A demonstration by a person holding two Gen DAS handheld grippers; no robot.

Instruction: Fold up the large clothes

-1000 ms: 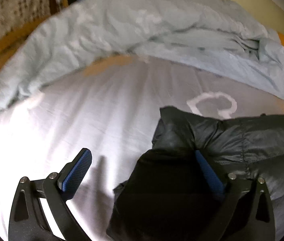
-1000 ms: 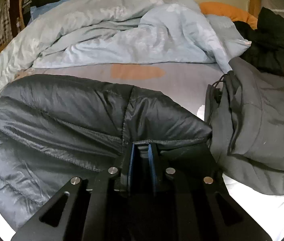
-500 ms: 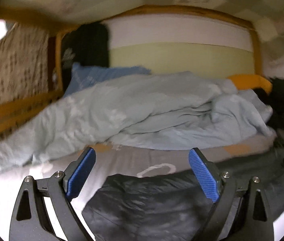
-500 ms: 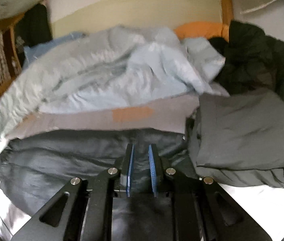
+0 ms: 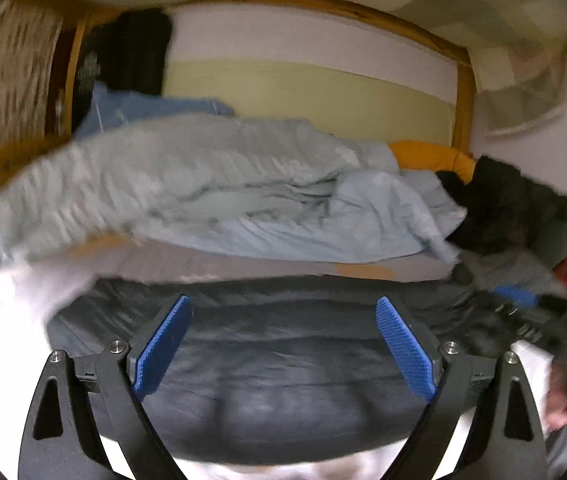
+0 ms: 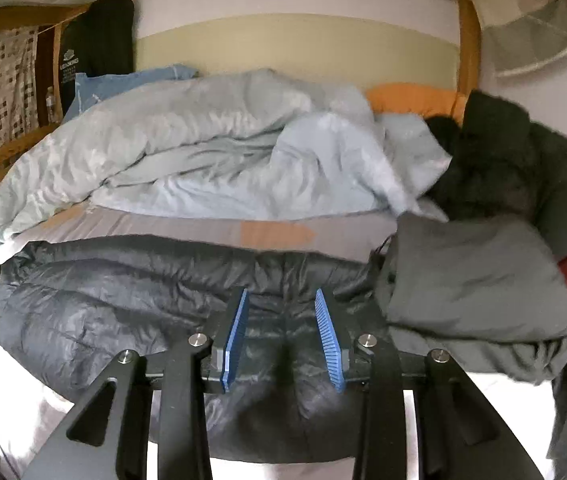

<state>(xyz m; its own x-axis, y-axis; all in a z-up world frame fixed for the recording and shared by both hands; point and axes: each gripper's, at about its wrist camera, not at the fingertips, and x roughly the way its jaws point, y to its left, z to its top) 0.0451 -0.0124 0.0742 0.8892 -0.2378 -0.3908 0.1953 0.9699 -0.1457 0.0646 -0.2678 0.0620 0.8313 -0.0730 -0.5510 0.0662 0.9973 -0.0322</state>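
The dark puffy jacket lies folded on the bed, so both grippers let go: left gripper wide apart, right gripper just opening, nothing between.

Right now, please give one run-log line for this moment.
task: fold large clothes | dark puffer jacket: folded on bed | left tongs: open, empty | right tongs: just opened, jacket released

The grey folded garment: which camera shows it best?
The right wrist view: the grey garment lies sharp and whole, right of the dark jacket. The left wrist view catches only a blurred sliver at its right edge.
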